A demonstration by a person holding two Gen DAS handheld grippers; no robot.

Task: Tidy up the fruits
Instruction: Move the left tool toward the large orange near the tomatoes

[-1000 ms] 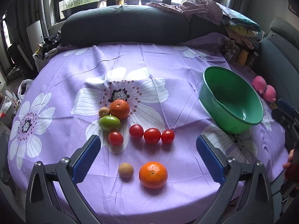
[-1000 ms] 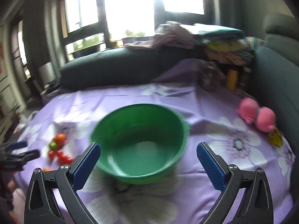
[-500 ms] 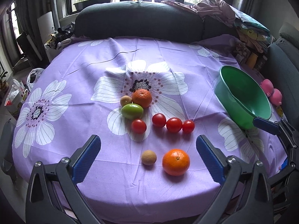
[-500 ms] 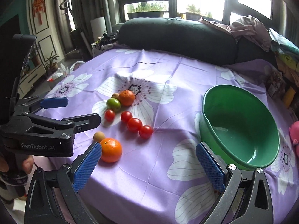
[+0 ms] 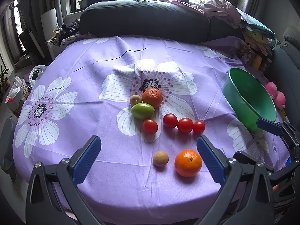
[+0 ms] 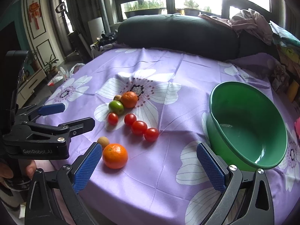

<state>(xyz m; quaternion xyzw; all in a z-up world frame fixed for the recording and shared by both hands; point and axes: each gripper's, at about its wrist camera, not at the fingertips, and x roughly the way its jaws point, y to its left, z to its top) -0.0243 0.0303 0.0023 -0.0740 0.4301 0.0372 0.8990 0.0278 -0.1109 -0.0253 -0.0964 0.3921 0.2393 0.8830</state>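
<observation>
On the purple flowered cloth lie two oranges, near (image 5: 188, 162) (image 6: 115, 156) and far (image 5: 152, 97) (image 6: 129, 99), a green fruit (image 5: 142, 110) (image 6: 116, 107), two small brown fruits (image 5: 160, 158) (image 5: 135, 100), and several red tomatoes (image 5: 185, 125) (image 6: 139, 127). An empty green bowl (image 5: 249, 101) (image 6: 247, 123) stands at the right. My left gripper (image 5: 149, 156) is open and empty, over the near orange and brown fruit. My right gripper (image 6: 149, 158) is open and empty, near the table's front edge, between the near orange and the bowl. The left gripper also shows in the right wrist view (image 6: 63, 115).
A dark sofa back (image 5: 144, 20) runs along the far edge of the table. Piled clothes and bags (image 5: 241, 24) sit at the back right. A pink toy (image 5: 275, 94) lies beyond the bowl. Bags (image 5: 18, 91) stand on the floor at the left.
Both grippers have shifted: the left view has swung right, so the fruits sit more central. The right gripper turned left from facing the bowl to facing the fruits and the bowl. Both stay open.
</observation>
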